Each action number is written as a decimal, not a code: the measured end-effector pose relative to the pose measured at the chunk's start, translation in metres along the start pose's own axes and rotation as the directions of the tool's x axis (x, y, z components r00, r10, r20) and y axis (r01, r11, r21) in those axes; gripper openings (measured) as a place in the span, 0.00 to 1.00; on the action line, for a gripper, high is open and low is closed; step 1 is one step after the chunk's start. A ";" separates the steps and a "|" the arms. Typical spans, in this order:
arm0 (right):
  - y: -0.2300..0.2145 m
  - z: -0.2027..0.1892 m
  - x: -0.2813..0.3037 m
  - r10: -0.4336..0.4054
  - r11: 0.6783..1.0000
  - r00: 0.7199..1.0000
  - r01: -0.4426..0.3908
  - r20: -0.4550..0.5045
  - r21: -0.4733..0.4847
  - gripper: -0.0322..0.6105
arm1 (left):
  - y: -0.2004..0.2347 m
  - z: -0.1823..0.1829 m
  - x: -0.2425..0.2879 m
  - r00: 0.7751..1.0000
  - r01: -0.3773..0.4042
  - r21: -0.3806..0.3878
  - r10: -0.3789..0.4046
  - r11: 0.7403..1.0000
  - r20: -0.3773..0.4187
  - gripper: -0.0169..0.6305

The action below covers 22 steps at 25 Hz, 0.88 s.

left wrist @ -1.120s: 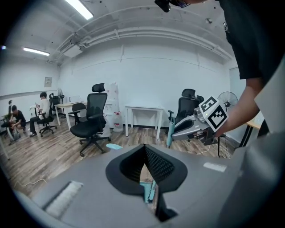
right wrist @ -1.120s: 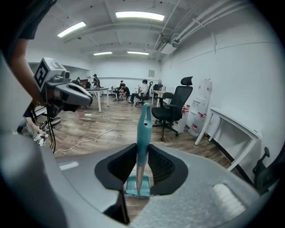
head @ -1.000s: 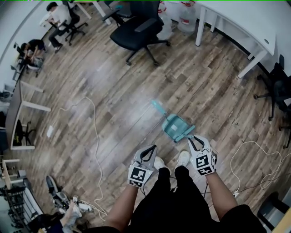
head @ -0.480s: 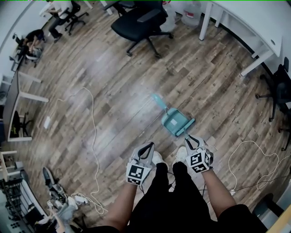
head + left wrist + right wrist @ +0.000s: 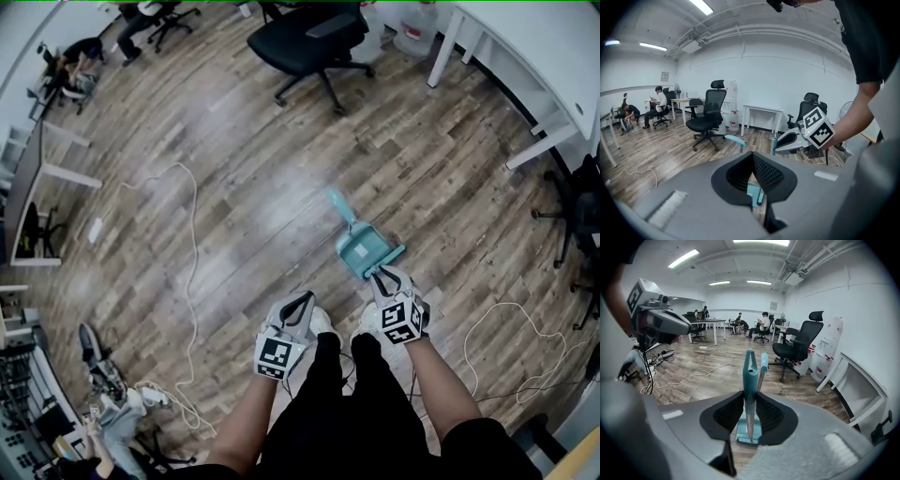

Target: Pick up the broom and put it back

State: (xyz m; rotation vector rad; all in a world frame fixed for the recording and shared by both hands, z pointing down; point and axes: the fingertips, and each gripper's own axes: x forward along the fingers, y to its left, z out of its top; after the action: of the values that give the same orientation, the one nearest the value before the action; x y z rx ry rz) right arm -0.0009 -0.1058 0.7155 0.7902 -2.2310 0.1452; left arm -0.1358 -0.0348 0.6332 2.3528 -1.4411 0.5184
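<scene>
A teal dustpan [image 5: 361, 251] stands on the wood floor just ahead of my feet. Its pale teal handle [image 5: 337, 204] leans away from me. A darker teal broom handle [image 5: 750, 371] with a loop at its top rises upright from the pan [image 5: 746, 432]. My right gripper [image 5: 380, 275] is at the pan's near edge and is shut on that handle, one pad on each side [image 5: 750, 397]. My left gripper [image 5: 302, 302] hangs to the left above my shoe; its pads meet on nothing [image 5: 752, 157]. In the left gripper view the right gripper [image 5: 777, 148] is beside the upright handle.
A black office chair [image 5: 309, 37] stands farther out. A white desk [image 5: 525, 47] fills the upper right corner. White cables lie on the floor at left [image 5: 192, 253] and at right [image 5: 497, 328]. People sit at desks far off at the upper left.
My right gripper has come closer to the dustpan and lower. The left gripper has shifted only a little. The head view has tilted, so the room has slid up in the picture.
</scene>
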 end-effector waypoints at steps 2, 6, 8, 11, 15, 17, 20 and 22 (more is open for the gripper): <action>-0.003 0.007 0.009 -0.005 1.000 1.000 0.005 0.007 0.000 0.19 | 0.005 -0.002 -0.002 1.000 -0.009 -0.005 0.009 1.000 -0.003 0.05; -0.011 0.019 0.027 -0.017 1.000 1.000 0.017 0.007 0.000 0.19 | 0.013 -0.006 -0.003 1.000 -0.025 -0.021 0.025 0.999 -0.011 0.05; -0.012 0.023 0.036 -0.022 1.000 1.000 0.022 0.005 0.005 0.19 | 0.016 -0.008 -0.006 0.999 -0.036 -0.026 0.035 0.999 -0.016 0.05; -0.019 0.032 0.048 -0.036 0.999 0.999 0.036 0.011 0.009 0.19 | 0.018 -0.002 -0.010 0.999 -0.045 -0.031 0.045 0.999 -0.001 0.05; -0.031 0.043 0.063 -0.064 0.998 0.998 0.063 0.023 0.013 0.19 | 0.022 0.016 -0.014 0.997 -0.056 -0.030 0.057 0.998 0.048 0.05; -0.034 0.046 0.068 -0.072 0.997 0.997 0.072 0.023 0.015 0.19 | 0.024 0.020 -0.017 0.996 -0.067 -0.032 0.069 0.997 0.059 0.05; -0.040 0.050 0.074 -0.081 0.996 0.996 0.080 0.024 0.024 0.19 | 0.028 0.022 -0.019 0.995 -0.078 -0.031 0.080 0.996 0.059 0.05; -0.042 0.053 0.077 -0.082 0.996 0.996 0.081 0.028 0.032 0.19 | 0.032 0.018 -0.021 0.995 -0.084 -0.038 0.087 0.996 0.057 0.05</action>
State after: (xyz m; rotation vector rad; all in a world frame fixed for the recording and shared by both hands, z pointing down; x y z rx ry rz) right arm -0.0497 -0.1954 0.7253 0.9040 -2.2244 0.1291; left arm -0.1708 -0.0404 0.6101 2.3052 -1.5701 0.4450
